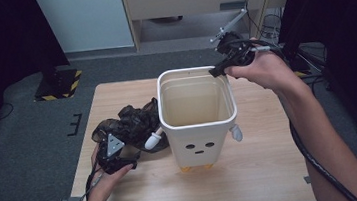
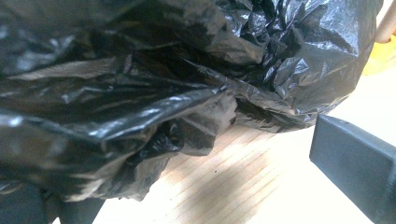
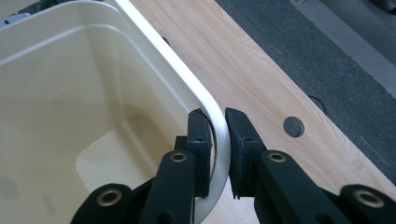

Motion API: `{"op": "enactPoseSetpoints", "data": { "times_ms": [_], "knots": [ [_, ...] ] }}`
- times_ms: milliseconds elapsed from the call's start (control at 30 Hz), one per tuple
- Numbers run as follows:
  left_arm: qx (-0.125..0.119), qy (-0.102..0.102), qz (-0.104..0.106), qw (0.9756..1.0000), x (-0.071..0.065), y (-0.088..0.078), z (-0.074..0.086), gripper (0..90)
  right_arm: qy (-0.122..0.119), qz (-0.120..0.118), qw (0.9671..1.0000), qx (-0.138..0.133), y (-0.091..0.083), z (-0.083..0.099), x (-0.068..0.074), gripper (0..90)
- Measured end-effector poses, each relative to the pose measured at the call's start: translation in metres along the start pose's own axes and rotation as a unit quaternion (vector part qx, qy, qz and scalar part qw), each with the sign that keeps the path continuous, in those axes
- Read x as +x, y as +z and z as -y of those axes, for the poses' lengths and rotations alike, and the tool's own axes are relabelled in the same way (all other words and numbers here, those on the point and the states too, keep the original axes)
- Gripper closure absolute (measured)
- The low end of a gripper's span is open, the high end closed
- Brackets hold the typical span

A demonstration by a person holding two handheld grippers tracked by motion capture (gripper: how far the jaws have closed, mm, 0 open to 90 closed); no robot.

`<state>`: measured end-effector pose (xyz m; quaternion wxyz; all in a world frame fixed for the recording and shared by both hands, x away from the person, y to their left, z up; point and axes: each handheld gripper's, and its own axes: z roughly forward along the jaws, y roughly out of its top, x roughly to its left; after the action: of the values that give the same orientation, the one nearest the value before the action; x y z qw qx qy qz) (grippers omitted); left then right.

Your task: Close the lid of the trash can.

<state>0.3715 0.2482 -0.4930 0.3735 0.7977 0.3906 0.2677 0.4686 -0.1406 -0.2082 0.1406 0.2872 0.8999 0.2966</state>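
A white bin with a small face, stubby arms and yellow feet stands upright in the middle of the wooden table; it looks empty inside. My right gripper reaches over its far right corner. In the right gripper view that gripper is shut on the bin's rim, one pad inside the wall and one outside. A crumpled black plastic bag lies left of the bin. My left gripper sits at the bag's near edge, open. The bag drapes over its left jaw; the right jaw stands clear.
The table top has a round hole close to its far right edge, beyond the bin. A yellow-and-black striped base stands on the grey floor at the back left. A pale cabinet runs along the back wall.
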Motion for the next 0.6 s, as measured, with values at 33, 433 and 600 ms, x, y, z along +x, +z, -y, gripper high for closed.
{"op": "enactPoseSetpoints", "data": {
  "times_ms": [33,433,600],
  "knots": [
    [0.0,0.0,0.0,1.0,0.0,0.0001,0.0,4.2,0.0,0.001,1.0,0.001,0.0002,-0.0001,-0.0003,81.1],
    [0.001,0.002,0.001,1.0,-0.0007,0.0004,-0.0001,4.2,0.008,0.003,0.9999,0.005,0.0054,0.0016,-0.0028,80.9],
    [0.002,0.003,0.003,1.0,-0.0011,0.0008,0.0,4.2,0.007,0.007,0.9999,0.005,0.0061,0.0016,-0.0026,80.8]
  ]
}}
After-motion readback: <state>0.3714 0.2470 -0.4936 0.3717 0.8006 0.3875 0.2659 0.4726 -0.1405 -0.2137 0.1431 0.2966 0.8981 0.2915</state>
